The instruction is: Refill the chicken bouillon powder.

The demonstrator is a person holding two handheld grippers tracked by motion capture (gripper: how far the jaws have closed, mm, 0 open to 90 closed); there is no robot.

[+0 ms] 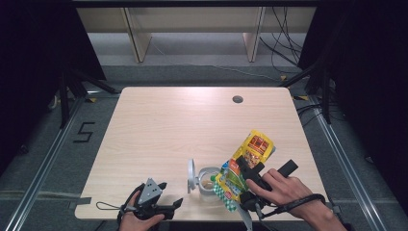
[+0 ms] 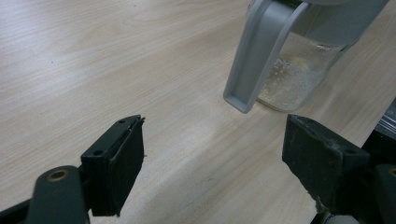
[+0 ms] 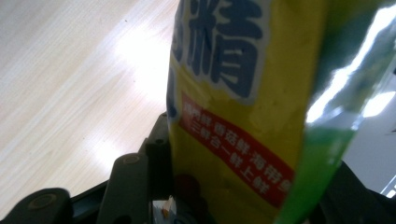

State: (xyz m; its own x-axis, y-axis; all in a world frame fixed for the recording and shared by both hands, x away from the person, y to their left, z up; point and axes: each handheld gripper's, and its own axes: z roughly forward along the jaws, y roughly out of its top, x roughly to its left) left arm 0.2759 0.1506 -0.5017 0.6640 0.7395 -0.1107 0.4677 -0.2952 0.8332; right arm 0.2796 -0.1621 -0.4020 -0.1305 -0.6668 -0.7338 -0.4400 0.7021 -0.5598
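The right gripper (image 1: 251, 179) is clenched on a yellow-and-green pouch (image 1: 250, 155), tipped so its lower, green-checked end hangs over the open jar (image 1: 208, 182) near the table's front edge; in the right gripper view the pouch (image 3: 243, 121) stands between the black jaws with its glossy film creased. The pouch looks light and limp, a soft foil bag whose contents will shift toward whichever end is low, so it likely sags and twists if held at a corner; the mid-body grip seen here seems the sounder place, with enough squeeze to stop the slick film sliding but not so much that it chokes the flow. The jar is clear and rigid, probably light with so little in it, a thin layer of pale granules at the bottom, and its hinged lid (image 1: 192, 175) stands open to the left, which makes it easy to knock over. The left gripper (image 1: 166, 204) rests low at the front edge, jaws released with nothing between them, pointing at the jar (image 2: 299, 74) and its lid (image 2: 257, 56); it could steady the jar by its wall. Everything sits close to the table (image 1: 183, 120) front edge, so a nudge toward the person risks a fall, while the far and left parts of the top lie bare and give ample room.
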